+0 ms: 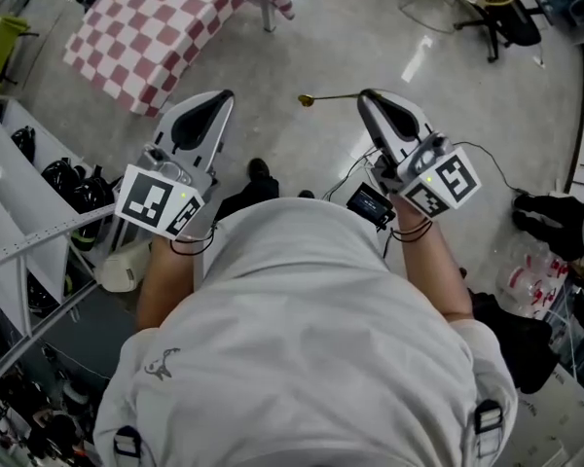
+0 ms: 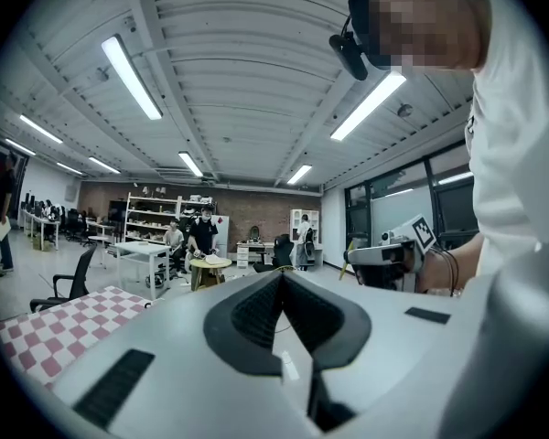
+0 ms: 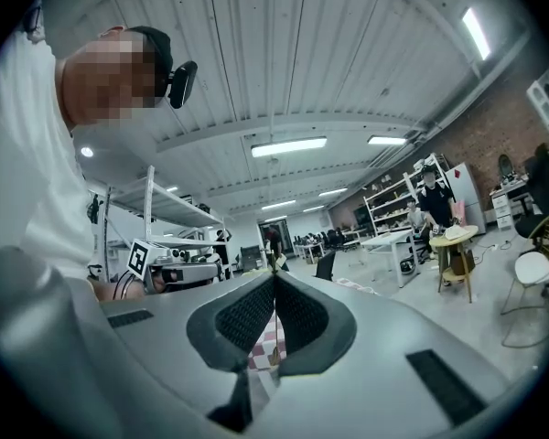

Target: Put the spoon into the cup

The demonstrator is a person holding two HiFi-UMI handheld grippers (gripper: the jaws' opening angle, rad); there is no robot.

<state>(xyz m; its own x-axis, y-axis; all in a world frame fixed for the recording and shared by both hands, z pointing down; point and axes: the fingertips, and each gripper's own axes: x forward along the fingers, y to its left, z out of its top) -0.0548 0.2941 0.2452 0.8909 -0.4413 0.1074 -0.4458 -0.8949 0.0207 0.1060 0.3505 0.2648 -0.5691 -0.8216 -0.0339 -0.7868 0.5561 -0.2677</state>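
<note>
Right gripper [image 1: 367,96]: clamped on gold spoon [image 1: 309,99], bowl toward 9 o'clock. Left gripper [image 1: 224,96]: closed, empty. Keep grip firm; cup unseen.

Head cam sits above the person's white-shirted torso [image 1: 302,339] and looks steeply down at the grey floor [image 1: 302,37]. Each gripper cam rides close behind its own tongs, facing out into the hall and slightly up: grey left tongs [image 2: 281,274], grey right tongs [image 3: 274,277]. All three views catch the red-and-white checked bench [image 1: 165,27]. Each gripper view also sees the other tongs.
</note>
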